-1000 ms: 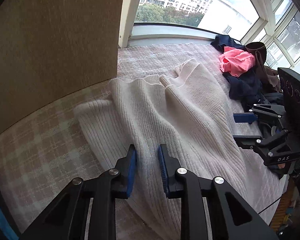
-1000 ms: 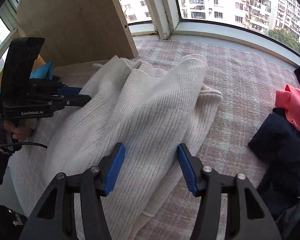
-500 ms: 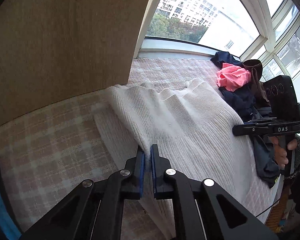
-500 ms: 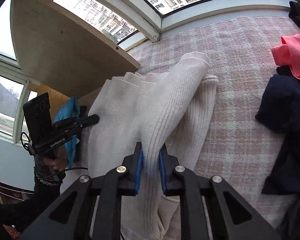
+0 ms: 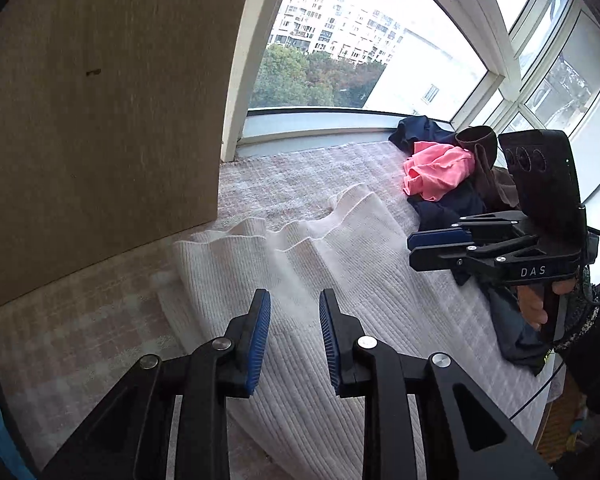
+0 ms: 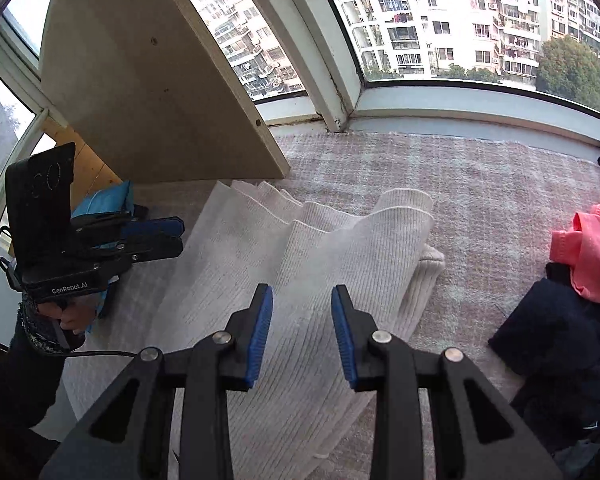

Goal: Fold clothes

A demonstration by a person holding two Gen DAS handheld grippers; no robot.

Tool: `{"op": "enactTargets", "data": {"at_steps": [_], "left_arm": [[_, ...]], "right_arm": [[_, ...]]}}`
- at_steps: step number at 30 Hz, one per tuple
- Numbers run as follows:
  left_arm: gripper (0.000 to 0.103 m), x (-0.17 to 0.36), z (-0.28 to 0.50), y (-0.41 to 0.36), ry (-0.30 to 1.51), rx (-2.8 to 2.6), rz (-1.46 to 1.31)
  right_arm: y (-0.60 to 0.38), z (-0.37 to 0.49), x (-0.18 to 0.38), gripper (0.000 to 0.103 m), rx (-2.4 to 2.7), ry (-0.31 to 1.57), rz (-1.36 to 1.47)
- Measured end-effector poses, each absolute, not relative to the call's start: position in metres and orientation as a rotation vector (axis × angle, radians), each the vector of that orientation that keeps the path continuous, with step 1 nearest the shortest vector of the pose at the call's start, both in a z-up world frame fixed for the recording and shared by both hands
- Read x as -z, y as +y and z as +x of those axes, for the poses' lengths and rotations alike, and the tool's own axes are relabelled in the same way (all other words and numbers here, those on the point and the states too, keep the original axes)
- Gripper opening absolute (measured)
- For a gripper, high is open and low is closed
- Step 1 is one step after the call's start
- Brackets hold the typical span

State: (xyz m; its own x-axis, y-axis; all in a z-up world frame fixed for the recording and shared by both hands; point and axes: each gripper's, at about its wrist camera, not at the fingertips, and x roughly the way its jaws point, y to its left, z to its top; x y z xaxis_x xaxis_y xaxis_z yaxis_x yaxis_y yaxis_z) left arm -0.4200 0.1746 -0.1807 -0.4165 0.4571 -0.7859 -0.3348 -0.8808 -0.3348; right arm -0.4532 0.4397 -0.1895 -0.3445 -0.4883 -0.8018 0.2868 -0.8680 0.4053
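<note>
A cream ribbed knit sweater (image 5: 340, 280) lies folded in layers on the checked pink bed cover (image 5: 80, 320), its wavy hem toward the window. My left gripper (image 5: 294, 314) is open just above the near part of the sweater, nothing between its blue pads. My right gripper (image 6: 302, 312) is open too, hovering over the sweater (image 6: 300, 260) with an empty gap. Each gripper also shows in the other's view: the right one (image 5: 436, 240) at the sweater's right side, the left one (image 6: 168, 236) at its left edge.
A pile of unfolded clothes, pink garment (image 5: 436, 172) on dark navy ones (image 6: 556, 344), sits at the right by the window. A wooden board (image 5: 92, 120) stands along the left. A blue cloth (image 6: 100, 204) lies behind the left gripper. Window frames bound the far side.
Half a second ago both grippers were shut on the sweater's fabric; both have now let go and opened. The sweater has settled flat in folded layers.
</note>
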Motion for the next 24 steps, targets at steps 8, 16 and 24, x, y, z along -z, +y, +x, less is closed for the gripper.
{"op": "enactTargets", "data": {"at_steps": [8, 16, 24], "left_arm": [[0.026, 0.221, -0.412, 0.156, -0.15, -2.381, -1.468], [0.029, 0.222, -0.34, 0.182, -0.019, -2.281, -1.493], [0.028, 0.205, -0.29, 0.193, 0.051, -2.214, -1.51]], "right_arm": [[0.434, -0.42, 0.204, 0.03, 2.182, -0.235, 1.466], [0.423, -0.357, 0.181, 0.03, 2.166, -0.123, 1.402], [0.407, -0.325, 0.199, 0.031, 2.097, 0.049, 1.521]]}}
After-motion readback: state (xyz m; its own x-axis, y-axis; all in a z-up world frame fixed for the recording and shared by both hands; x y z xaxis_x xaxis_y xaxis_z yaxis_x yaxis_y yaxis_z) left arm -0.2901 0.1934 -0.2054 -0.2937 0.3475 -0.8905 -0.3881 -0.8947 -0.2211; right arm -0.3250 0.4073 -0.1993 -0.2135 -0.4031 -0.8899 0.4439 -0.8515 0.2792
